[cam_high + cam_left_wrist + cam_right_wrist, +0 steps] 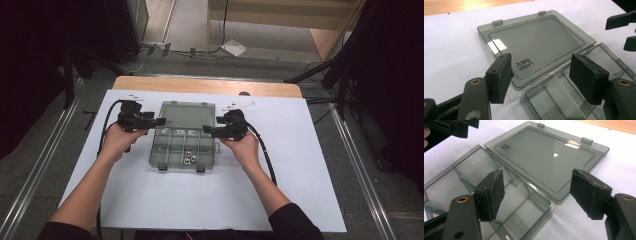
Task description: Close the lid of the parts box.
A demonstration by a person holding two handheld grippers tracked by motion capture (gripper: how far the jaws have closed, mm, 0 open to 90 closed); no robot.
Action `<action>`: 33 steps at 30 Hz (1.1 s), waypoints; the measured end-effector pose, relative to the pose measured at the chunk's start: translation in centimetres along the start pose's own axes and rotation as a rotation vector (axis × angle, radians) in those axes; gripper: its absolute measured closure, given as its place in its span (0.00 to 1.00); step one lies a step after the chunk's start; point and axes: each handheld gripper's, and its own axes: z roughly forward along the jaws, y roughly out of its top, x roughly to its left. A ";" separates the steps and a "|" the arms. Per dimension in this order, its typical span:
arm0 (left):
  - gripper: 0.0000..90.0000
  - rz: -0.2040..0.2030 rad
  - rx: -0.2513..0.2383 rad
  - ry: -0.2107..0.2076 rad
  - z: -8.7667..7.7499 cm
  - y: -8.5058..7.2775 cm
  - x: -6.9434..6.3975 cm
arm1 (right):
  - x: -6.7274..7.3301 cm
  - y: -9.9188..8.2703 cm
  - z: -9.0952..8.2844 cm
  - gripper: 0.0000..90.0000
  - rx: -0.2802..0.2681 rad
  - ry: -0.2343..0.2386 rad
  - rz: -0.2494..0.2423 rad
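A clear grey compartment box (183, 148) lies open on the white sheet, its lid (188, 115) folded flat toward the far side. A few metal nuts (189, 157) rest in a near compartment. My left gripper (161, 121) hovers at the box's far left corner, open, nothing between its pads (500, 77). My right gripper (206, 130) hovers at the far right corner, also open and empty. In the left gripper view the lid (534, 43) and a box corner (564, 97) lie below my jaws. The right gripper view shows the lid (549, 157) and compartments (499, 195) below my pads (496, 192).
The white sheet (310, 165) covers most of a wooden table (210, 86), with bare room on both sides of the box. Cables (107, 125) trail from both grippers. Dark stands and floor rails flank the table.
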 end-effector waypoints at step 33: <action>0.39 -0.088 0.011 0.099 4.4 0.4 1.9 | -2.2 0.8 3.9 0.35 -0.014 -0.107 0.095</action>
